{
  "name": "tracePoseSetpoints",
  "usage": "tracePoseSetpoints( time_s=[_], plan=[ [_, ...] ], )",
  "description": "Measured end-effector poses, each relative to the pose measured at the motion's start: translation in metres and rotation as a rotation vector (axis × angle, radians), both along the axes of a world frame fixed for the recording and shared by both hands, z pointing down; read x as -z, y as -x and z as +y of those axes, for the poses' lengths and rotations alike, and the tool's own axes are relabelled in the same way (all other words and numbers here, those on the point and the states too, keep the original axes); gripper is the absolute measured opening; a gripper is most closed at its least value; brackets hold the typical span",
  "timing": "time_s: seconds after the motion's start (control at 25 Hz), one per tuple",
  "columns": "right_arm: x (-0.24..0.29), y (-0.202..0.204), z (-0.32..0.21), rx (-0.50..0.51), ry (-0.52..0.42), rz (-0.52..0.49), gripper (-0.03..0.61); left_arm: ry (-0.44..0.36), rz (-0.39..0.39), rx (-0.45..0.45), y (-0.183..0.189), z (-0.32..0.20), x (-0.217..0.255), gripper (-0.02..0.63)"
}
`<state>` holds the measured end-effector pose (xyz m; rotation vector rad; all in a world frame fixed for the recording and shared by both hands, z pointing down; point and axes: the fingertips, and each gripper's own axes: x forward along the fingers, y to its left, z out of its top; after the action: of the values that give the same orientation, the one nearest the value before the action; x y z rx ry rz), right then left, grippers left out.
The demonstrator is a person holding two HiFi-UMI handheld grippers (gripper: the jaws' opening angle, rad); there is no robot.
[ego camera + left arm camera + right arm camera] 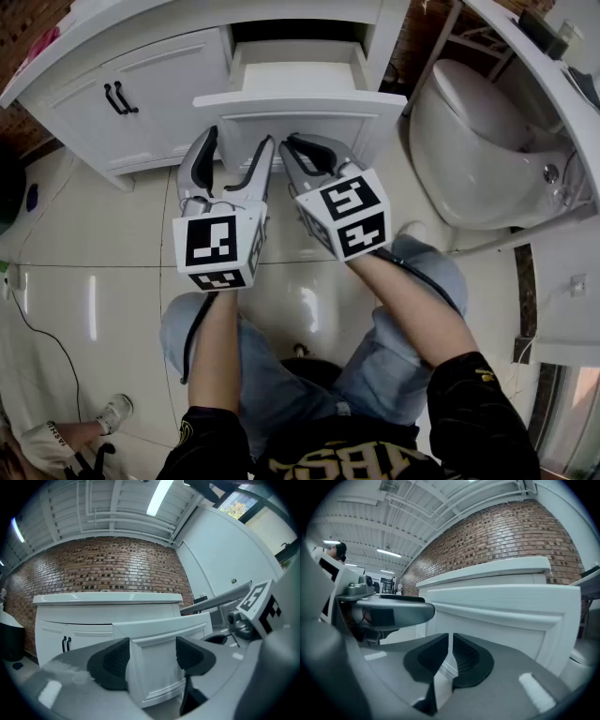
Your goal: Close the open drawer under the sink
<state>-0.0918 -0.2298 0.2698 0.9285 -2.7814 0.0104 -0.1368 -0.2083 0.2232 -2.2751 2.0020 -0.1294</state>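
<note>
The white drawer (298,114) stands pulled out of the vanity under the sink counter, and its bare inside (295,73) shows from above. My left gripper (237,142) is open and level, its tips close to the left part of the drawer front. In the left gripper view the front's left corner (157,677) shows between the two dark pads of the left gripper (152,656). My right gripper (298,143) sits just right of it, shut with nothing between its pads. Ahead of the right gripper (451,656) the panelled drawer front (506,616) fills the right gripper view.
Left of the drawer are two cabinet doors with black handles (117,98). A white toilet (478,141) stands close on the right. My knees (412,272) are over the tiled floor, another person's shoe (111,411) is at lower left, and a brick wall (108,569) rises behind the counter.
</note>
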Motion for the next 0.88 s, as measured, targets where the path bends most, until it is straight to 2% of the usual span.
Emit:
tracePoseSetpoints(
  time_s=[0.08,0.16,0.32,0.64,0.76,0.88],
  plan=[
    [0.003,0.017,-0.003,0.033,-0.002,-0.009,0.008,0.002,-0.02,0.007,0.007,-0.004,-0.002,0.31],
    [0.006,0.03,-0.007,0.037,-0.038,0.005,0.008,0.01,-0.036,0.017,0.015,-0.007,-0.004,0.31],
    [0.003,0.041,-0.029,-0.047,-0.176,0.106,0.008,0.023,-0.047,0.03,0.036,-0.014,-0.013,0.31],
    [0.007,0.05,-0.101,-0.133,-0.161,0.054,0.008,0.075,-0.094,0.044,0.08,-0.032,-0.039,0.31],
    [0.01,0.058,-0.137,-0.177,-0.188,0.065,0.008,0.099,-0.071,0.037,0.098,-0.045,-0.05,0.31],
    [0.01,0.066,-0.168,-0.199,-0.209,0.076,0.008,0.126,0.014,0.043,0.12,-0.058,-0.062,0.31]
  ],
)
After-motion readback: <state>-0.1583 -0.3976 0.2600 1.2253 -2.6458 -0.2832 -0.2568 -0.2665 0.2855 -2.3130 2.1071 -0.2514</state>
